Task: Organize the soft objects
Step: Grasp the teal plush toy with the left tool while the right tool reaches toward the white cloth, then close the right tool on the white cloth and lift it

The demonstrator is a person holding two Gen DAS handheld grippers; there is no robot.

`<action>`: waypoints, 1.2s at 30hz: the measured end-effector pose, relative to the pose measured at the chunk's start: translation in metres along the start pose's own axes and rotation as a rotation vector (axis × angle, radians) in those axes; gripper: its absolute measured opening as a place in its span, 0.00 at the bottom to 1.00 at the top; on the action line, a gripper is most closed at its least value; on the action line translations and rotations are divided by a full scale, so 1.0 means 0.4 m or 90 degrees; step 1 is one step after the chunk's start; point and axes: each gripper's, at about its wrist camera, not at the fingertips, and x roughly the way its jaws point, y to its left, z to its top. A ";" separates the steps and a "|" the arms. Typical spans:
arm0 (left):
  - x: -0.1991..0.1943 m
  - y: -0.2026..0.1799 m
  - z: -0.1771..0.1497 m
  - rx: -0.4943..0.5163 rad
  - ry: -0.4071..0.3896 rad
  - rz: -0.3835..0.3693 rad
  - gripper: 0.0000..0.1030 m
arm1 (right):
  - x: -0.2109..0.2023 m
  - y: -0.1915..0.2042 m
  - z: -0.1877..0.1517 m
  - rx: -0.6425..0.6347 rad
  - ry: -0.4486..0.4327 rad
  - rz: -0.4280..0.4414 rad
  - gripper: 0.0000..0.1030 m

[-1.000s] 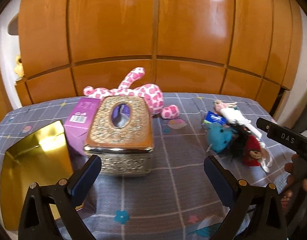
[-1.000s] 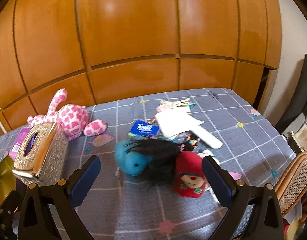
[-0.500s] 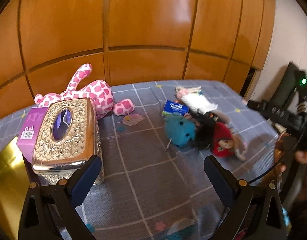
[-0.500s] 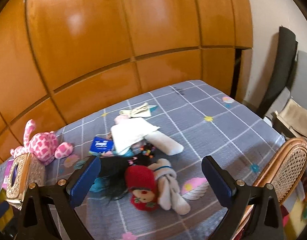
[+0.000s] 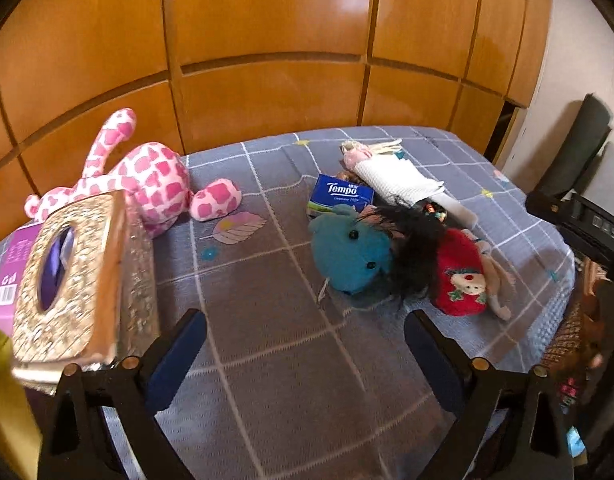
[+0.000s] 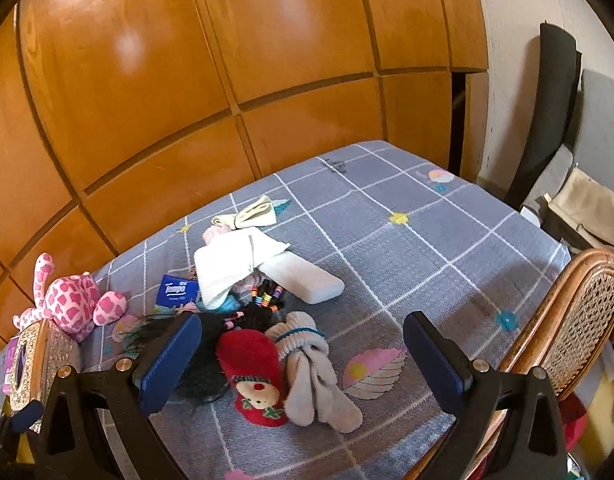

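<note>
Both views have swung rightward over the last second. The left hand-held gripper (image 5: pixel 305 354) faced the gold tissue box (image 5: pixel 77 276) a second ago; that box now sits at its left edge and the pile of soft things is centred ahead. The right hand-held gripper (image 6: pixel 303 354) has closed in on the same pile, with the red sock (image 6: pixel 256 376) now between and just ahead of its fingers. My reading: both tools are turning to the pile, and the first pick is about to start, though nothing has been taken yet.

Both grippers stand wide open and hold nothing.

The pile lies mid-desk on the grey checked cloth (image 6: pixel 407 240): a teal plush (image 5: pixel 353 256), a black wig-like tuft (image 5: pixel 411 248), the red sock, a beige sock pair (image 6: pixel 315 376), a white folded cloth (image 6: pixel 235 260), and a Tempo tissue pack (image 5: pixel 341 196). The pink spotted plush (image 5: pixel 151 184) lies apart, just behind the tissue box.

In the right wrist view, the red sock's long axis runs roughly toward the camera, with the embroidered-face end nearest. The beige pair lies alongside it, touching and nearly parallel, with its banded end away from the camera.
</note>
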 end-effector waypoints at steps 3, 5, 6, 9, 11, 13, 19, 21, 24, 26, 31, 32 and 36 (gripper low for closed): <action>0.044 -0.004 0.015 0.001 0.016 -0.013 0.95 | 0.011 -0.003 -0.005 0.003 0.010 0.012 1.00; 0.073 -0.013 0.029 0.014 0.019 -0.014 0.95 | 0.013 0.000 -0.005 -0.001 0.009 0.016 1.00; 0.086 -0.019 0.036 0.024 0.019 -0.011 0.95 | 0.016 0.002 -0.005 -0.001 0.011 0.019 1.00; 0.130 -0.038 0.055 0.049 0.027 -0.032 0.94 | 0.025 0.004 -0.007 0.004 0.019 0.037 1.00; 0.157 -0.053 0.064 0.070 0.026 -0.026 0.94 | 0.028 0.005 -0.009 0.005 0.021 0.042 1.00; 0.195 -0.068 0.076 0.089 0.031 -0.024 0.94 | 0.030 0.003 -0.009 0.009 0.025 0.051 1.00; 0.274 -0.074 0.112 0.085 0.037 -0.050 0.83 | 0.040 -0.013 -0.010 0.037 0.043 0.073 1.00; 0.295 -0.072 0.115 0.073 0.067 -0.080 0.61 | 0.044 -0.015 -0.009 0.043 0.050 0.077 1.00; 0.268 -0.059 0.101 0.049 0.050 -0.104 0.57 | 0.046 -0.013 -0.008 0.041 0.053 0.079 1.00; 0.237 -0.055 0.082 0.049 0.048 -0.115 0.57 | 0.045 -0.010 -0.009 0.033 0.052 0.076 0.98; 0.140 -0.024 0.003 0.037 0.025 -0.072 0.58 | 0.054 0.002 -0.006 0.012 0.060 0.069 0.98; 0.123 -0.010 -0.021 0.024 0.028 -0.062 0.58 | 0.059 0.001 -0.004 0.010 0.065 0.071 0.98; 0.078 0.025 -0.097 0.006 0.031 -0.030 0.59 | 0.103 0.005 0.010 0.031 0.112 0.115 0.97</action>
